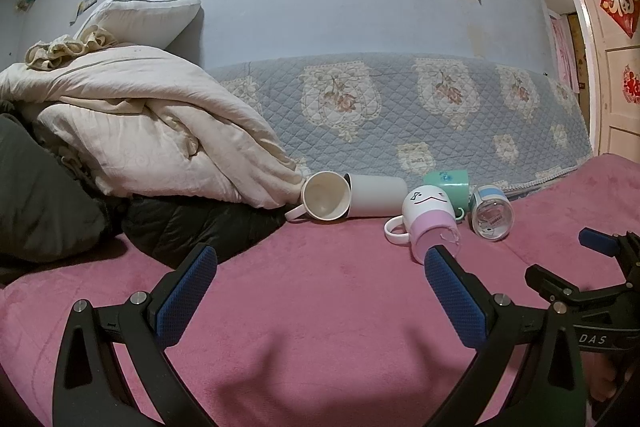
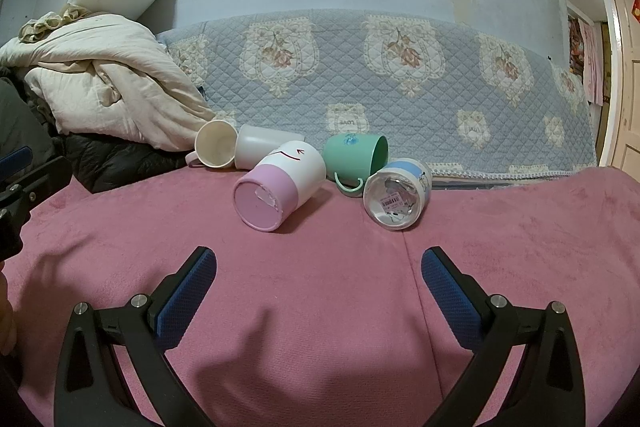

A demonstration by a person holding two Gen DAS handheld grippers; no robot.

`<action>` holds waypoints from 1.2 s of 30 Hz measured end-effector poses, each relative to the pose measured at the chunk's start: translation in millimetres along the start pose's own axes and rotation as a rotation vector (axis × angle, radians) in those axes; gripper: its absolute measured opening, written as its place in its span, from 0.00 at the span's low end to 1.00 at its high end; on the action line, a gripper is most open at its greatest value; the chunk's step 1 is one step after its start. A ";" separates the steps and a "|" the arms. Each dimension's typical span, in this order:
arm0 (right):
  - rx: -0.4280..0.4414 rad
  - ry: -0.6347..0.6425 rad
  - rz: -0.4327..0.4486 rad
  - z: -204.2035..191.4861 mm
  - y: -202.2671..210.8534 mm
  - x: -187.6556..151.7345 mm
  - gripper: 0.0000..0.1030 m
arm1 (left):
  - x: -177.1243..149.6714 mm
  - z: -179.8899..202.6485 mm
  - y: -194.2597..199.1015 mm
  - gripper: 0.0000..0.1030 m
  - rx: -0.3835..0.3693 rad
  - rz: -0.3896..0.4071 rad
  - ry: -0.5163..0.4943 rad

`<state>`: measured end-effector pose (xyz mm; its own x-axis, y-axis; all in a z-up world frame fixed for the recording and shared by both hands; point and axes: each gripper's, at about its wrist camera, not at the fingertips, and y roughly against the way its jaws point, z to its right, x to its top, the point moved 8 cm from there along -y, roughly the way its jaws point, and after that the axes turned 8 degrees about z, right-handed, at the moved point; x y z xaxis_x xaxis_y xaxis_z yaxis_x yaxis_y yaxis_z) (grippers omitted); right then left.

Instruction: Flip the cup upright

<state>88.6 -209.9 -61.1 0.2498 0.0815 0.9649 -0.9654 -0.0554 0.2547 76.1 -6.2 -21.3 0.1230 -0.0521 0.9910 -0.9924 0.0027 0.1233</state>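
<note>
I am holding my right claw [image 2: 319, 267] and left claw [image 1: 320, 269] spread wide and empty above the pink blanket [image 2: 520, 247]. Five cups are lying tipped near its far edge: a pink-and-white mug [image 2: 280, 183], a white mug [image 2: 216, 143], a white tumbler [image 2: 264, 147], a green mug [image 2: 356, 155] and a glass cup [image 2: 398, 193]. I am judging the pink-and-white mug nearest; gripping its wall squarely should keep it from rolling.
</note>
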 end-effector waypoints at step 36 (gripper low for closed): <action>0.001 -0.005 -0.004 1.3 -1.9 -1.8 1.00 | -0.2 -0.7 0.0 1.00 -0.001 -0.004 0.002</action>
<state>90.0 -211.2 -63.2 0.2540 0.0764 0.9642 -0.9644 -0.0561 0.2585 76.2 -5.5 -21.5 0.1265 -0.0501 0.9907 -0.9919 0.0031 0.1269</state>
